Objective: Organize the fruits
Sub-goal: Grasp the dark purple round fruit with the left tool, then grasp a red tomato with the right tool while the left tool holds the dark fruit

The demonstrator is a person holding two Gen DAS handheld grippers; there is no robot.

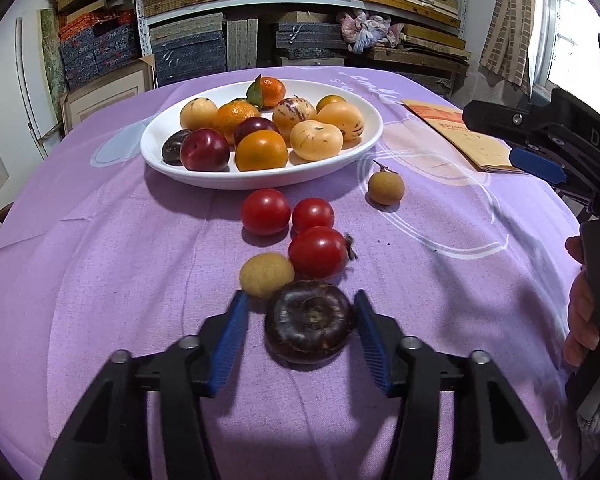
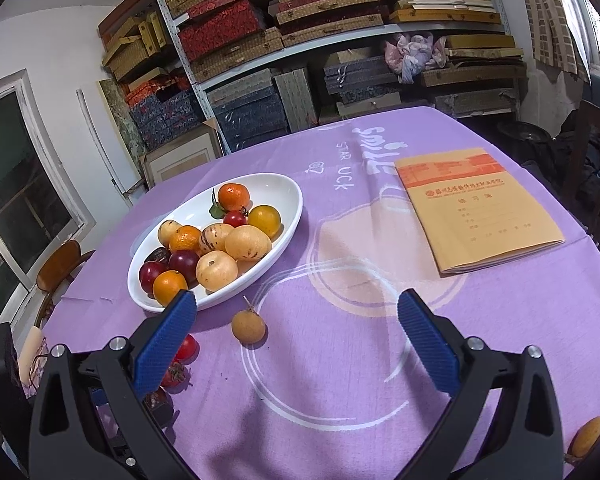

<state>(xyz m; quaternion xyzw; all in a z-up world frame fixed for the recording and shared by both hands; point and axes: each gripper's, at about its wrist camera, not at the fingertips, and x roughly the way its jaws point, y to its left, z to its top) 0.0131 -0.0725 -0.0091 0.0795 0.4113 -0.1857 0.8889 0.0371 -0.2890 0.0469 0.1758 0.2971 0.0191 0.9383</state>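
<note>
Fruit fills my left wrist view. My left gripper (image 1: 302, 322) sits at the bottom centre, angled steeply down at the purple tablecloth (image 1: 100, 264), with a dark round fruit (image 1: 309, 322) lying between its blue pads (image 1: 230, 344). The right pad looks to be touching the fruit's side; the left pad stands a little apart from it, so I do not see a full pinch. Just above the dark fruit lie a pale yellow fruit (image 1: 266, 275) and three red tomatoes (image 1: 318, 253) clustered together near the middle of the frame. A small brown fruit with a stem (image 1: 386, 188) lies alone to the right of them. Above centre, the white oval plate (image 1: 260, 180) carries oranges, plums and pale striped fruits. At the right edge I see my right gripper (image 1: 540, 148) reaching in from the side, and a hand (image 1: 580, 312) wrapped on its black handle lower down.

From my right wrist view, the right gripper (image 2: 296, 332) tilts down over the tablecloth with its blue pads (image 2: 428, 344) spread wide and only cloth between them. The small brown fruit (image 2: 248, 327) lies just inside the left pad, near the plate (image 2: 220, 304) at left of centre. A tan notebook (image 2: 484, 216) rests at right, well apart from the plate. Red tomatoes (image 2: 188, 347) peek out behind the left finger at lower left.
</note>
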